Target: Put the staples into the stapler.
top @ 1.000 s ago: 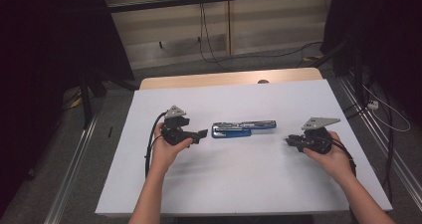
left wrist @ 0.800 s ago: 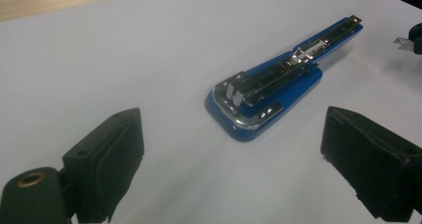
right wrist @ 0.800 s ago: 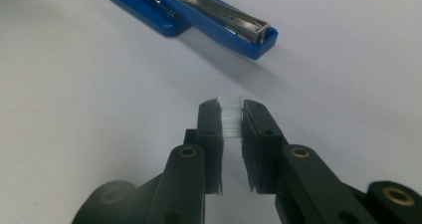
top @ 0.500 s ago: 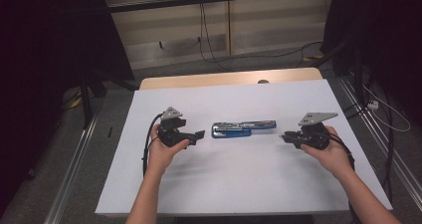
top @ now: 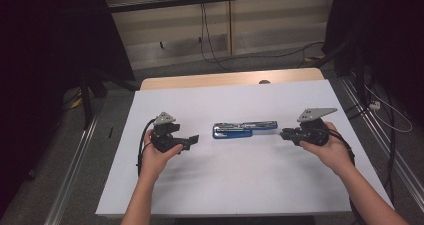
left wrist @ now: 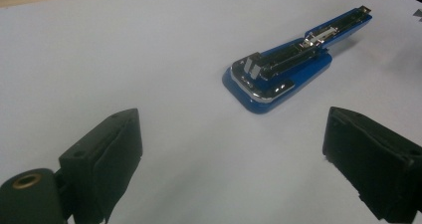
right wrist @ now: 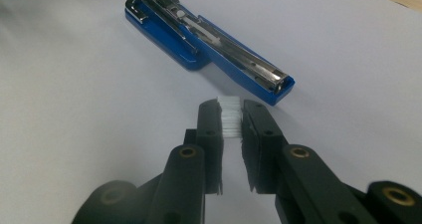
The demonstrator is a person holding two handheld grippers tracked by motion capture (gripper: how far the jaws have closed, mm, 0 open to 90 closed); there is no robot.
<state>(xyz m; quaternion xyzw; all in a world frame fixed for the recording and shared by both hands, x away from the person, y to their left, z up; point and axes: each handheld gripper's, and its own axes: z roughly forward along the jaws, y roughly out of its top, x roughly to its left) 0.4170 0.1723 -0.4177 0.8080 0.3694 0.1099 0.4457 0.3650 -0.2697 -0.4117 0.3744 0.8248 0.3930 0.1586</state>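
A blue stapler point(top: 245, 130) lies swung open flat at the middle of the white table, its metal staple channel point(right wrist: 224, 42) facing up. My right gripper point(top: 283, 134) hovers just off the stapler's right end, shut on a short pale strip of staples point(right wrist: 230, 115) that sticks out between its pads. In the right gripper view the strip's tip point(right wrist: 230, 103) is close to the stapler's near end point(right wrist: 278, 87). My left gripper point(top: 194, 139) stands open to the left of the stapler point(left wrist: 283, 69), a short gap away, nothing between its fingers point(left wrist: 107, 149).
The white sheet point(top: 225, 185) covers most of the table; a strip of bare wood point(top: 230, 78) shows at the far edge. Metal rails point(top: 75, 180) run along both sides on the floor, and cables point(top: 220, 55) trail behind the table.
My right gripper has lifted a little and edged left toward the stapler's end with the strip in it. My left gripper has drifted slightly left, away from the stapler.
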